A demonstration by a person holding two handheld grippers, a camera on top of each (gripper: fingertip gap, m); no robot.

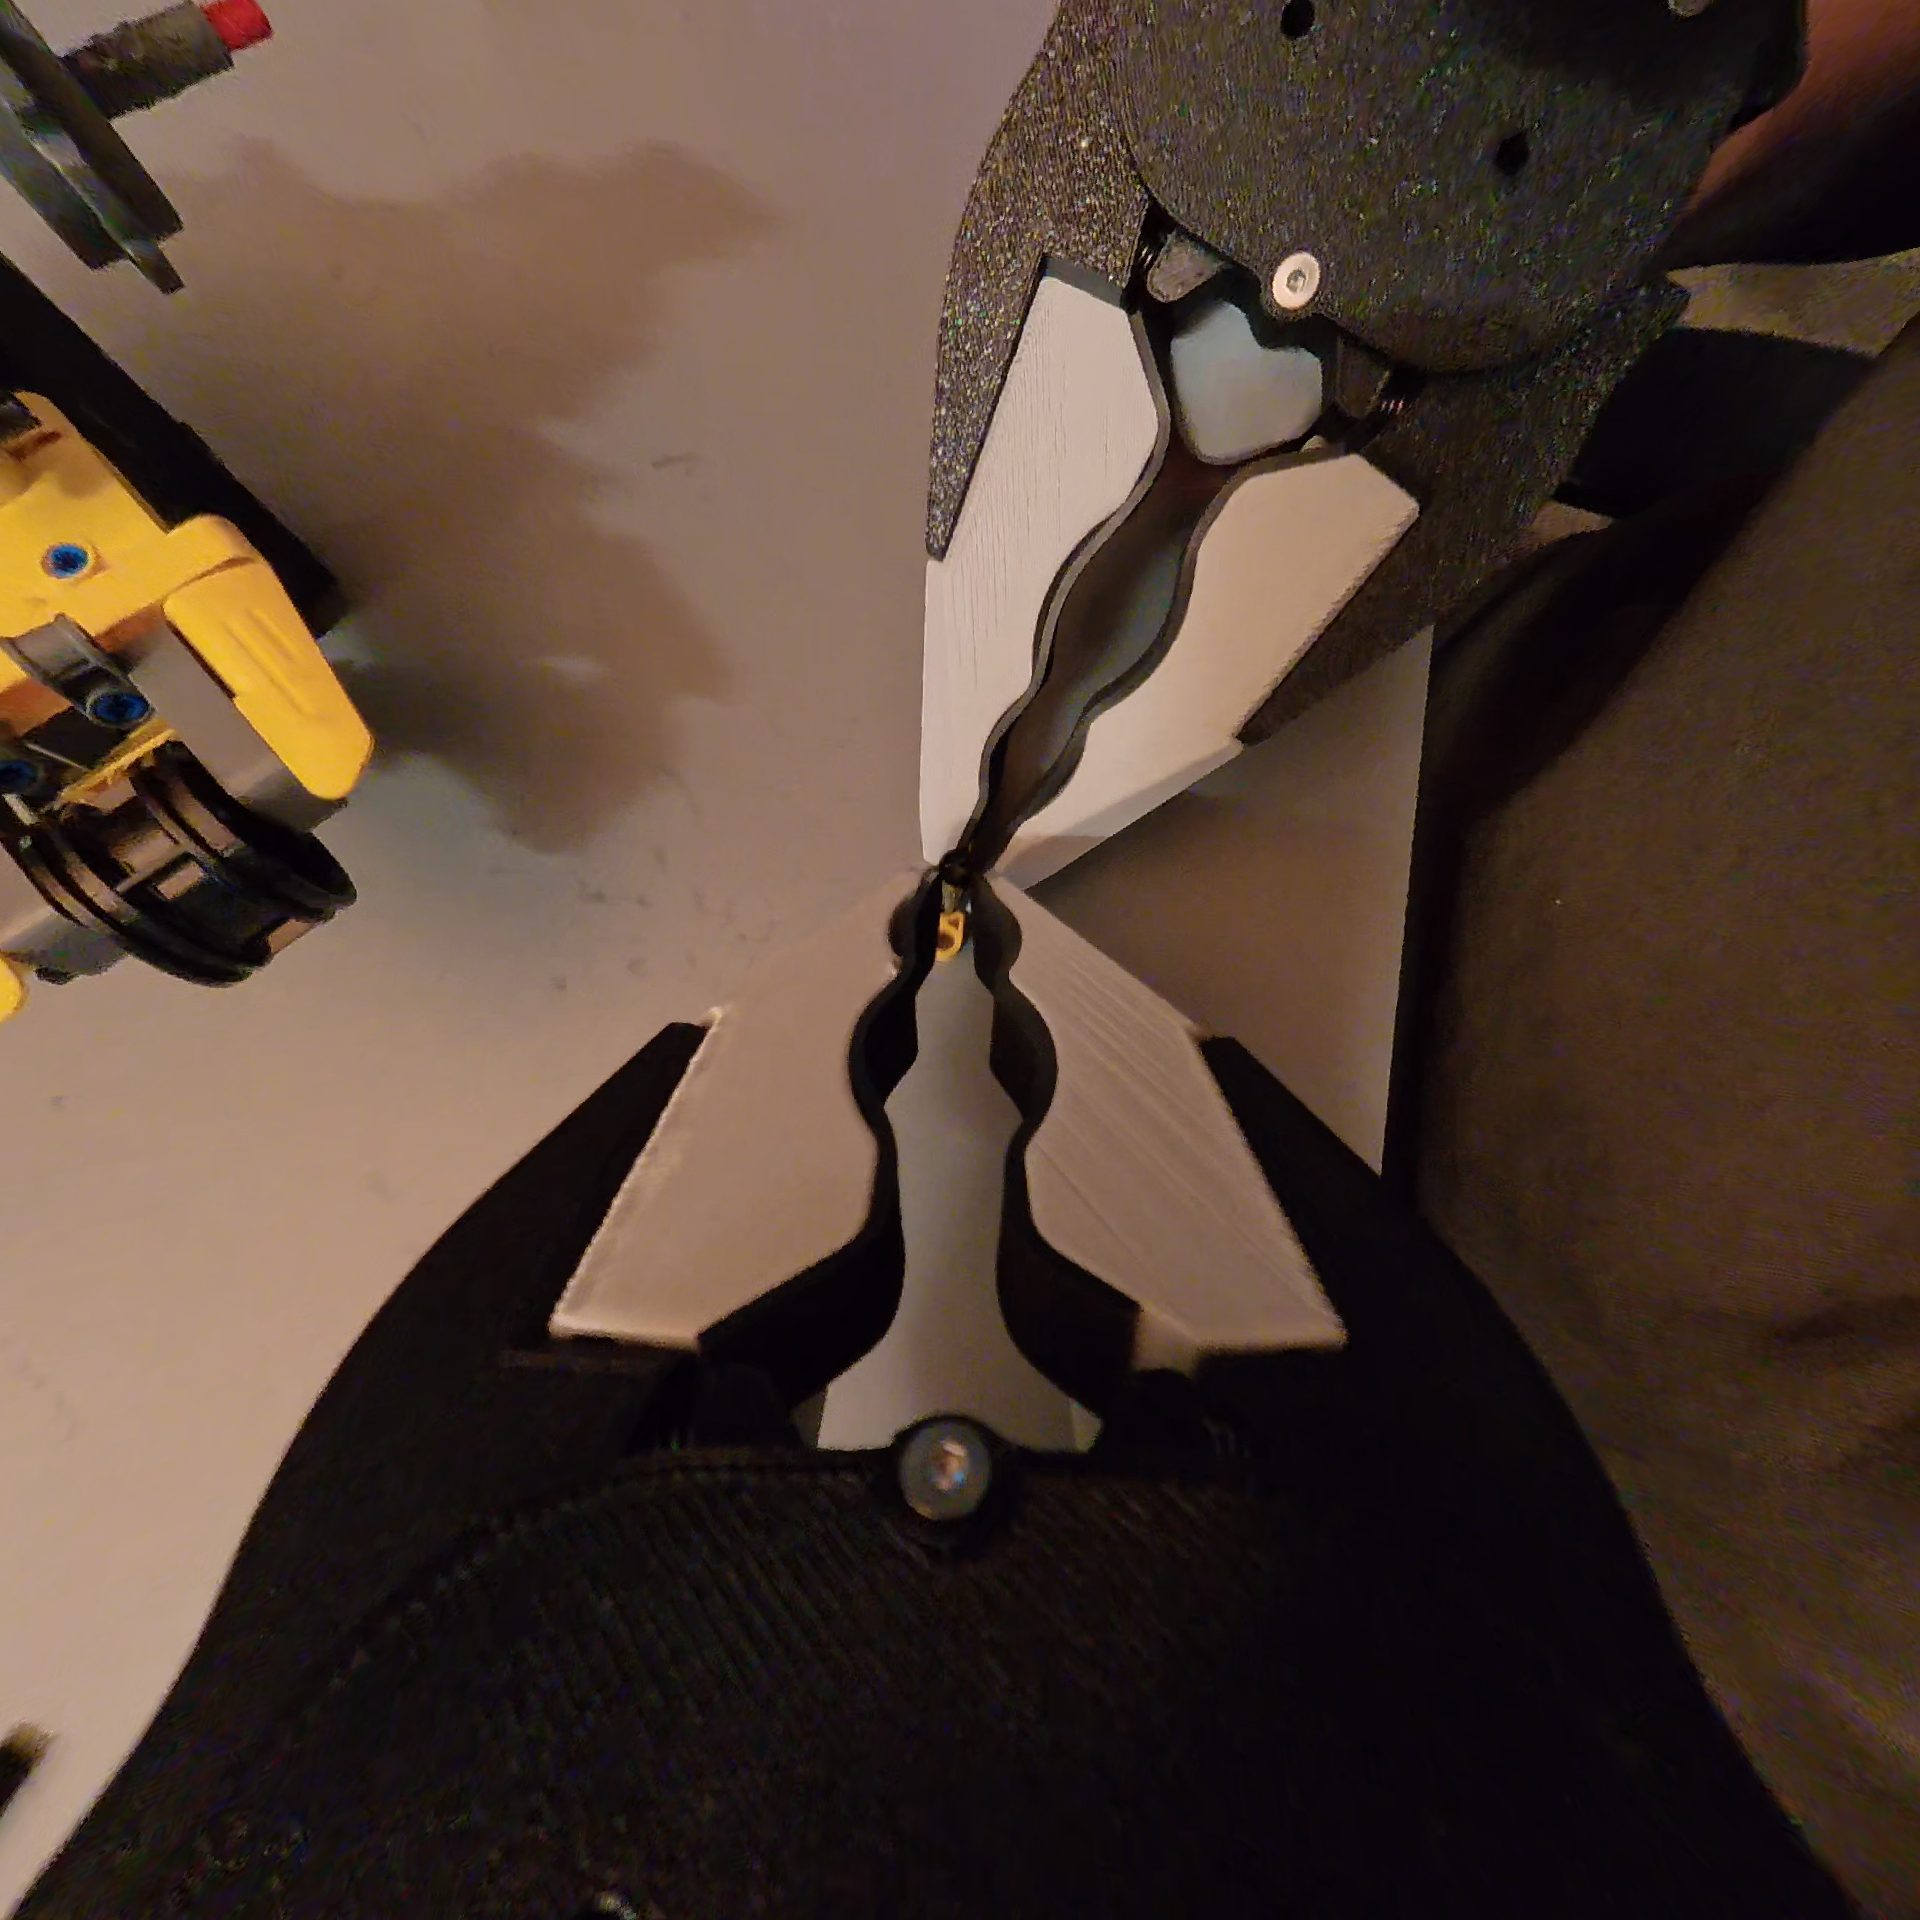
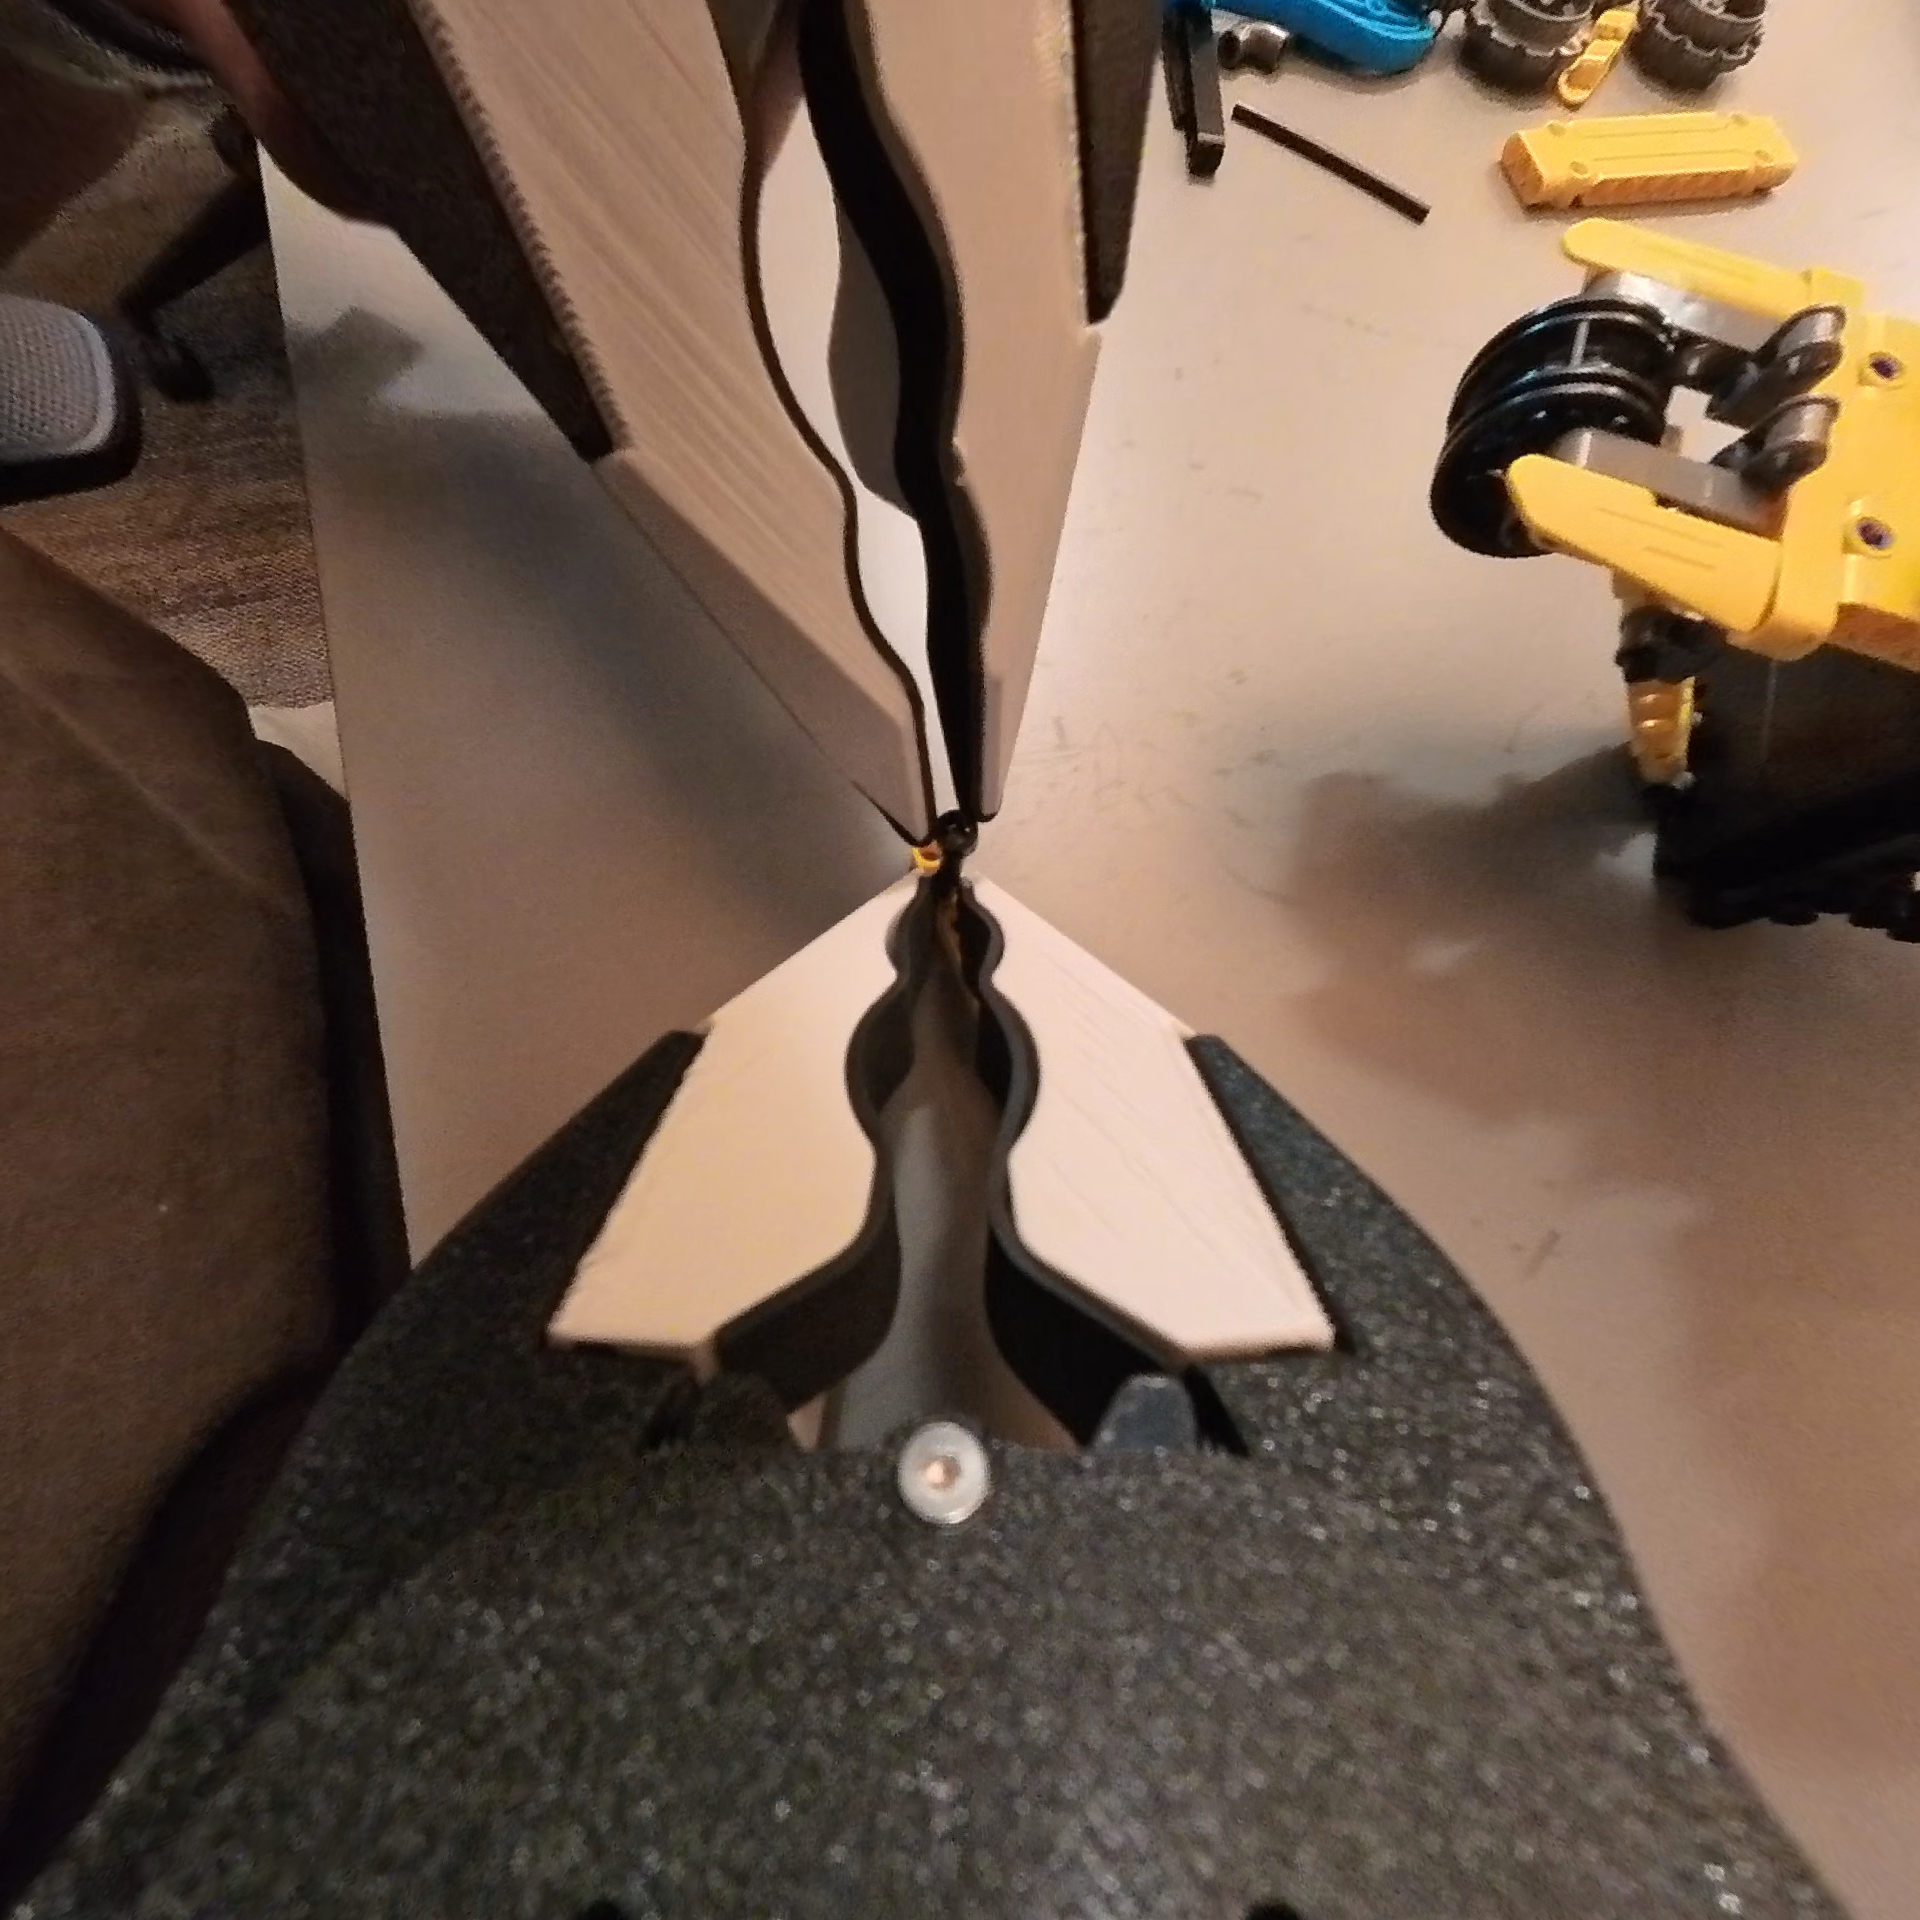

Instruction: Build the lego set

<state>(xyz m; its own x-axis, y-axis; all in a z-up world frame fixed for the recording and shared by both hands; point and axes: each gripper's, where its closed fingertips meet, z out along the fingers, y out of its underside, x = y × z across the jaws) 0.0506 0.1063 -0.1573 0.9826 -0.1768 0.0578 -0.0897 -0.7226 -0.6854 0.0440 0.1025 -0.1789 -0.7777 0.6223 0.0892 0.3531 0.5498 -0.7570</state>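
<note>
Left gripper [image 1: 948, 914] closed tip to tip on a tiny yellow piece [image 1: 948, 932], pinched at the very end of the fingers. Right gripper [image 1: 961, 847] met nose to nose with it, also closed, on a small black pin [image 1: 953, 862] that touches the yellow piece. Both tips just above the table [image 1: 520, 1091], near its edge, the two small parts between them.

Same meeting seen from the right wrist: right gripper [image 2: 943, 891] at bottom, jaws pressed together, left gripper [image 2: 951, 810] coming down from the top, black pin [image 2: 956, 831] and a bit of yellow piece [image 2: 925, 858] at the joint. Cannot tell for sure which small part sits in which tip, too small.

Away from the table edge, well apart from the tips, a yellow toy model [image 1: 156, 675] with a black ring [image 1: 239, 904] at its front; in the right view the same model [image 2: 1766, 520] with black wheels and a dark base. Farther behind it, a flat yellow panel [image 2: 1647, 161], a thin black rod [image 2: 1330, 161], some blue parts [image 2: 1320, 31] and black tyres [image 2: 1579, 42]. Beyond the table edge, brown fabric [image 1: 1714, 1039] and dark floor.
</note>
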